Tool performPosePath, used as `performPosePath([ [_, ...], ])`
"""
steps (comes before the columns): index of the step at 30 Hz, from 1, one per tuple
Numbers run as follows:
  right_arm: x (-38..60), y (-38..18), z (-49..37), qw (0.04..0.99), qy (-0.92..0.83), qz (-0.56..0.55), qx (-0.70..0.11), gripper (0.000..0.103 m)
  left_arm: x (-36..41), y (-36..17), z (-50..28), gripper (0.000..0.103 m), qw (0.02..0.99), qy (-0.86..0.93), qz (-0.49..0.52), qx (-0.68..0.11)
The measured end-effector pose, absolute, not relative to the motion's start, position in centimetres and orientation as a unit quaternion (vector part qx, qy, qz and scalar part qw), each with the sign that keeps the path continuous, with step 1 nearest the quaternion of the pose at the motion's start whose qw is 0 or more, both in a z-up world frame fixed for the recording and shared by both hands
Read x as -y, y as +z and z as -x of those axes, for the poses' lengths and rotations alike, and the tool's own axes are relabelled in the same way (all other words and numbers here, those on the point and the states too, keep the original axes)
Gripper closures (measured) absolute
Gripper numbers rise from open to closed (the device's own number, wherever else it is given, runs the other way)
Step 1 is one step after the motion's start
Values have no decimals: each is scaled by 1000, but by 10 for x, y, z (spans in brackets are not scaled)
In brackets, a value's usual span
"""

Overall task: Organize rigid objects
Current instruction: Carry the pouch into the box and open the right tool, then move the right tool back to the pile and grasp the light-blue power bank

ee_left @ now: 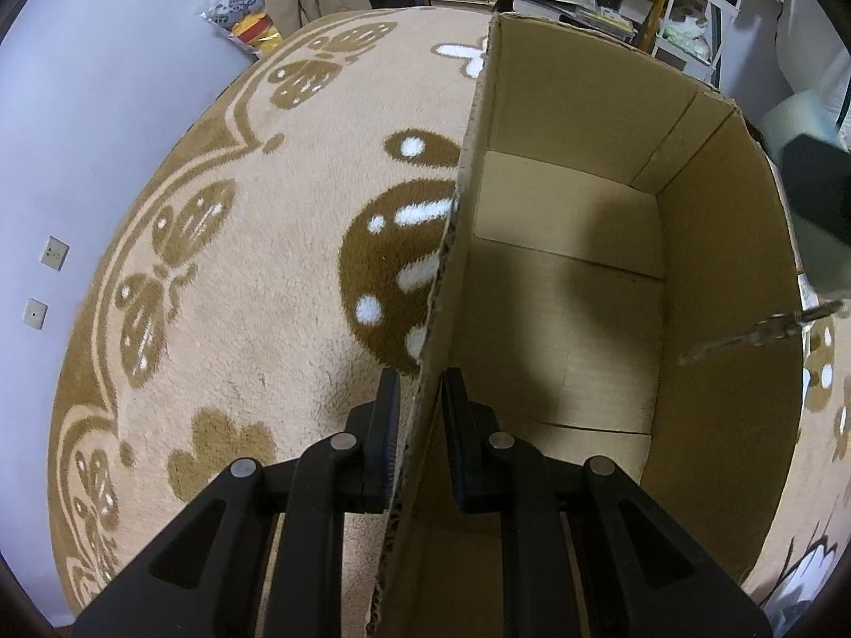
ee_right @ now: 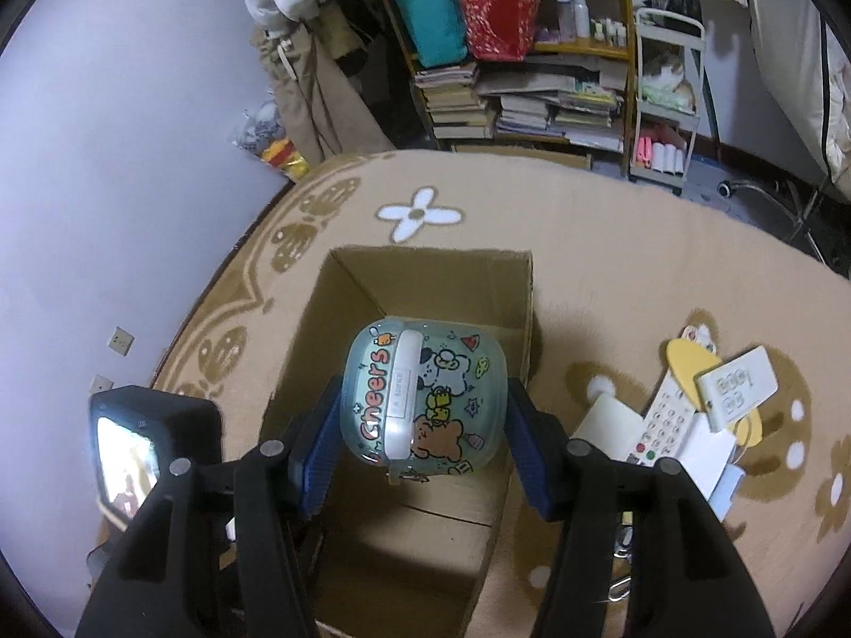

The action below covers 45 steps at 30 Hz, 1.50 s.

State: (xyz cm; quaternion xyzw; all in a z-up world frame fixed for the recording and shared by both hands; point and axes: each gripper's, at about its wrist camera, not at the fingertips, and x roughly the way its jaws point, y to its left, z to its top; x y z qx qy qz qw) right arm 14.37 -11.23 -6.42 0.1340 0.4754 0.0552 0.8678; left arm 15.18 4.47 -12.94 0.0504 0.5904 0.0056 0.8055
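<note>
Facing remote [ee_right: 667,417], right view only

Box: open brown cardboard box [ee_right: 340,319] upright on the patterned rug, bare inside, flaps lining its bottom.
Case: rounded translucent teal case [ee_right: 420,399] with cartoon animals, a white strap and "Cheers" lettering, tilted above the box's opening.
Pile: white remote [ee_right: 665,420], yellow oval piece [ee_right: 689,364] and white cards heaped on the rug right of the box.
</note>
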Motion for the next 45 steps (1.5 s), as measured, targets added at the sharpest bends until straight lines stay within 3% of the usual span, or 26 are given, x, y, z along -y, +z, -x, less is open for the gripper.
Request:
performPosePath([
  [15,111,-77,-151,858,49,-140,-491,40,-46,-133,-152,89,806,-2,-43,-590],
  [22,121,-57,-138,873,34,-93,-478,17,-50,-130,-150,88,807,2,-30,-590],
  [30,172,-66,-123,864,0,-117,-490,4,-52,-130,-148,88,807,9,-25,-590],
  [45,241,-132,-87,844,-77,-120,-517,4,-46,-125,-147,90,814,11,-47,-580],
])
